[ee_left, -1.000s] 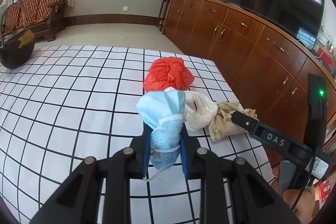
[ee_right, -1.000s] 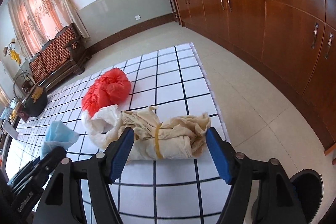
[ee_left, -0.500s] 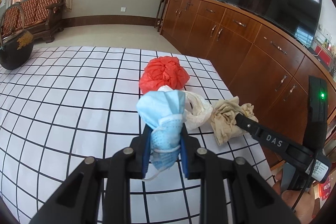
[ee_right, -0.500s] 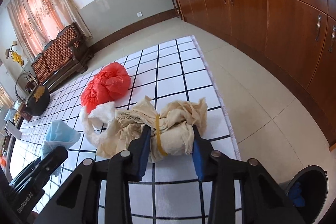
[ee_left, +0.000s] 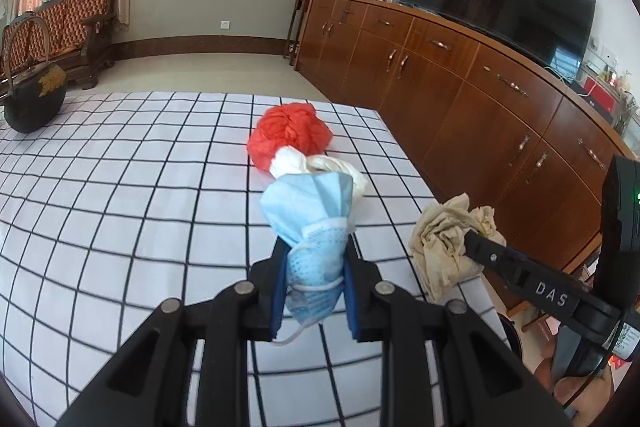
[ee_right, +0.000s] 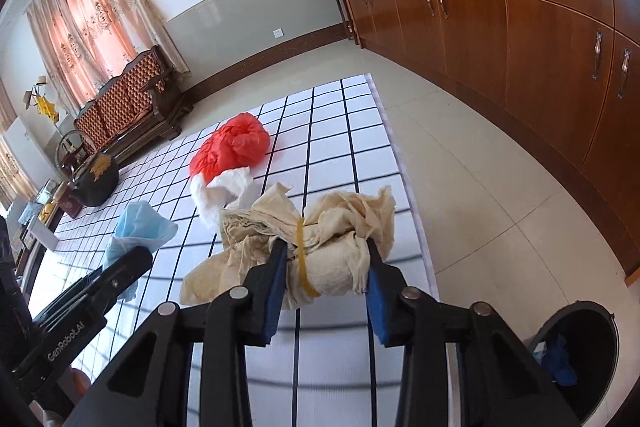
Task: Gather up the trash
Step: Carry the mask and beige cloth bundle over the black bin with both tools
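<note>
On the left, the left gripper [ee_left: 314, 277] is closed tight around a crumpled pale-blue disposable face mask [ee_left: 310, 223], held above the white black-gridded tablecloth [ee_left: 120, 187]; its white ear loop dangles loose below and could snag or let the soft mask slip. In the middle, a crumpled red plastic bag [ee_right: 230, 149] and a white plastic bag [ee_right: 218, 193] lie touching on the cloth, not yet collected. To the right, the right gripper [ee_right: 324, 277] pinches a beige cloth bundle tied with a yellow rubber band [ee_right: 320, 239]; its floppy ends could drape past the black round trash bin [ee_right: 576, 351] at lower right and miss.
</note>
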A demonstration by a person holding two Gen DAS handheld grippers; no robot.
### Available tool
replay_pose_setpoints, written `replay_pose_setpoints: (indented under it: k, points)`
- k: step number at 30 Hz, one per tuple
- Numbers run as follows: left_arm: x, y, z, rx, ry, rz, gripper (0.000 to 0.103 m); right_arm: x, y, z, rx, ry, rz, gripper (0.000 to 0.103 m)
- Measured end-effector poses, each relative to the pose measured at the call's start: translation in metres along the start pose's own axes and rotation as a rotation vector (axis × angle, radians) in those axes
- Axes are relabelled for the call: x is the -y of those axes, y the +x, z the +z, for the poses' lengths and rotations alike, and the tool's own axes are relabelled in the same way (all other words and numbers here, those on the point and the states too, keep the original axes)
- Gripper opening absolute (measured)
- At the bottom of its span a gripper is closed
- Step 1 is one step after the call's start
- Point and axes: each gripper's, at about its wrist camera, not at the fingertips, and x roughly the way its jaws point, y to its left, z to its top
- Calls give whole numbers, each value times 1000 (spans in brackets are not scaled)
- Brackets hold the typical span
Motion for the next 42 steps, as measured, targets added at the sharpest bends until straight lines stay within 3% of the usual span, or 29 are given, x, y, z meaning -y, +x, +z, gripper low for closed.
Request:
replay_pose_setpoints:
  k: [12,22,33,42]
  points:
    - [33,-30,-31,0,59,-17,26,31,-61,-53,12,58,-4,38]
    - [72,-40,-53,-22,113,-67,26,77,-101,-73,54,116,-54,38]
    - [151,-41,-66,-65,225,-191,26,140,-139,-94,86,227,-129,38]
    - [234,-20,-91,-166,309,-323,26,221,-165,-125,64,392,-283,38]
